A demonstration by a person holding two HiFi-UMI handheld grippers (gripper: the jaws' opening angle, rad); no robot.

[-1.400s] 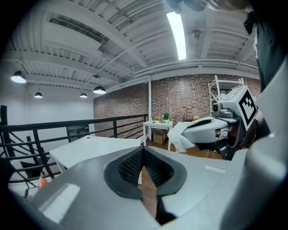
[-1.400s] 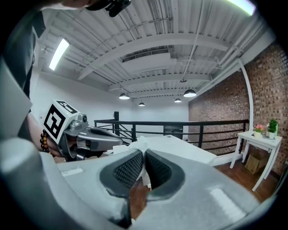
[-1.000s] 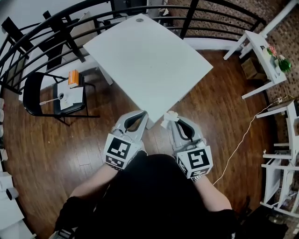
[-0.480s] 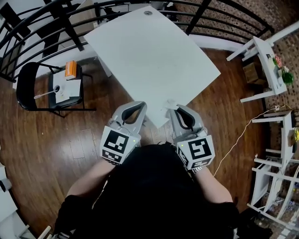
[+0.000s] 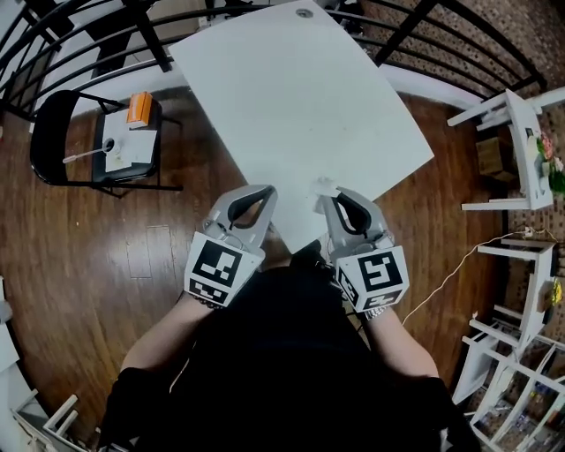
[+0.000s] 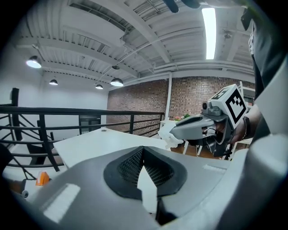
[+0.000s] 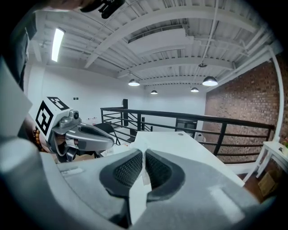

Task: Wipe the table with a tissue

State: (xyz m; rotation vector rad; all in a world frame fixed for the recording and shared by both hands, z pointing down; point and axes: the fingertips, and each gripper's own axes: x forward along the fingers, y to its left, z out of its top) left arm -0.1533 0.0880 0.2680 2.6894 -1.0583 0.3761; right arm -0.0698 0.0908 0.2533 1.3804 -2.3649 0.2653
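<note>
The white table (image 5: 291, 97) points its near corner at me. My right gripper (image 5: 329, 196) is shut on a crumpled white tissue (image 5: 324, 186), which it holds just over that corner. In the right gripper view the tissue (image 7: 144, 179) shows as a white strip pinched between the dark pads. My left gripper (image 5: 262, 194) is beside it at the table's left edge, shut with nothing in it. In the left gripper view its own pads (image 6: 130, 164) meet at the top, and the right gripper (image 6: 173, 134) with the tissue (image 6: 165, 134) is off to the right.
A black chair (image 5: 53, 141) carrying an orange box (image 5: 139, 108) stands to the left on the wood floor. A black railing (image 5: 424, 26) curves round the table's far side. To the right are a white side table (image 5: 516, 132) and a floor cable (image 5: 459, 265).
Both grippers have moved forward from over the floor to the table's near corner. The right one still holds the tissue, now over the tabletop.
</note>
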